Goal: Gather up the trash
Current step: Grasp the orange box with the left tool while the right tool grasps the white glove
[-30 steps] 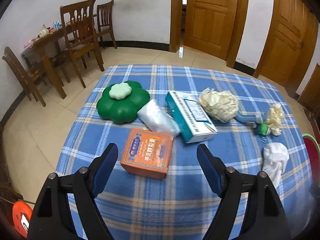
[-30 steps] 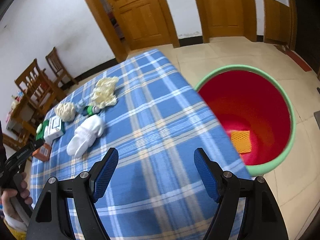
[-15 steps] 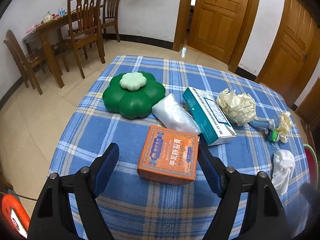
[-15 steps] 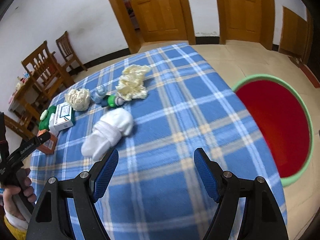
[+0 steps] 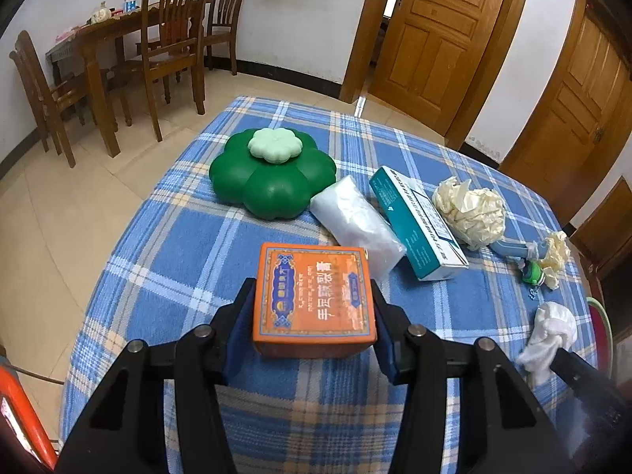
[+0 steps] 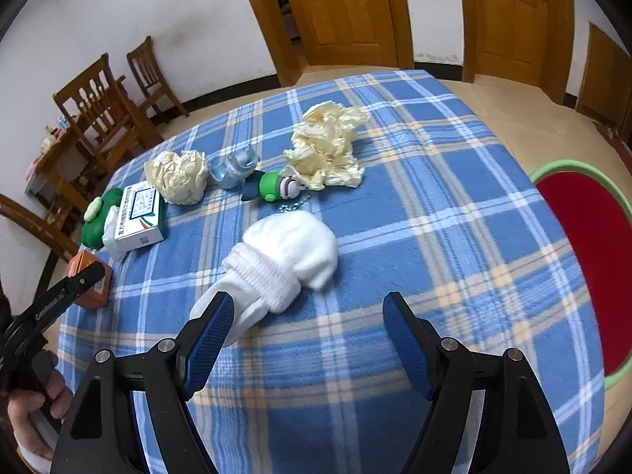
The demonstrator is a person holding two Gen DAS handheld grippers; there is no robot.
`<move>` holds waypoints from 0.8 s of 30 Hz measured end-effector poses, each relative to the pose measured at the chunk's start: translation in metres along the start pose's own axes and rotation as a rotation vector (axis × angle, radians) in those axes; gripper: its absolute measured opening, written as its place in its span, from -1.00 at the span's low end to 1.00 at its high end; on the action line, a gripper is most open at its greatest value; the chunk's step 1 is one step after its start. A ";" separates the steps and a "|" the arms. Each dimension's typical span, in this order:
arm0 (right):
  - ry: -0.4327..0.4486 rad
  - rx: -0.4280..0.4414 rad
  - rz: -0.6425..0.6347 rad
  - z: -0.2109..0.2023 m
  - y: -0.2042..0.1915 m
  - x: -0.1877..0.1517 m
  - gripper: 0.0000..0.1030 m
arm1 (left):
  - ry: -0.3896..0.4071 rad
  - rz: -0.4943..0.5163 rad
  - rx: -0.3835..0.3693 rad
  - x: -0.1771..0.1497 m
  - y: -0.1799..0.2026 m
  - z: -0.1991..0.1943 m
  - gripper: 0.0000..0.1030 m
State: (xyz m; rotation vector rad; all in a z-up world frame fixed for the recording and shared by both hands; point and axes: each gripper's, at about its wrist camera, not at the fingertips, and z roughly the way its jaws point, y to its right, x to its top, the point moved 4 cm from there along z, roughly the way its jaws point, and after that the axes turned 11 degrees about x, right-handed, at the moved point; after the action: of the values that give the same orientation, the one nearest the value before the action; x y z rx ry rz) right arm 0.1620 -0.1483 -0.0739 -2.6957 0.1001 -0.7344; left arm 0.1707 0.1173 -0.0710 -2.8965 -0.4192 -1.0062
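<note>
Here, left wrist view: one orange box [image 5: 314, 299] low centre, pinched between the left gripper [image 5: 312, 330] pads, jaws just closed in on it; Chinese lettering on the lid, not legible. One green flower-shaped case [image 5: 272, 175], one teal carton [image 5: 416, 223], two crumpled papers.

Right wrist view: right gripper [image 6: 304, 341] spread wide, empty, left pad just beside one white sock [image 6: 284, 260] at centre. One red bin [image 6: 592, 260] at right edge.

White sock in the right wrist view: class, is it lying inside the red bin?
No, the white sock lies on the blue checked tablecloth, well apart from the red bin beside the table.
</note>
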 end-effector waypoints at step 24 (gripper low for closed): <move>0.043 -0.023 -0.081 0.001 -0.003 -0.005 -0.68 | 0.005 0.017 -0.059 -0.016 0.015 -0.032 0.03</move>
State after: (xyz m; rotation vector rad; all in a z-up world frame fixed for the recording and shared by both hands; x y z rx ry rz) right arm 0.1583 -0.1443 -0.0765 -2.7206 0.0099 -0.8201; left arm 0.1431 0.0951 -0.0552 -2.9436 -0.3707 -1.0402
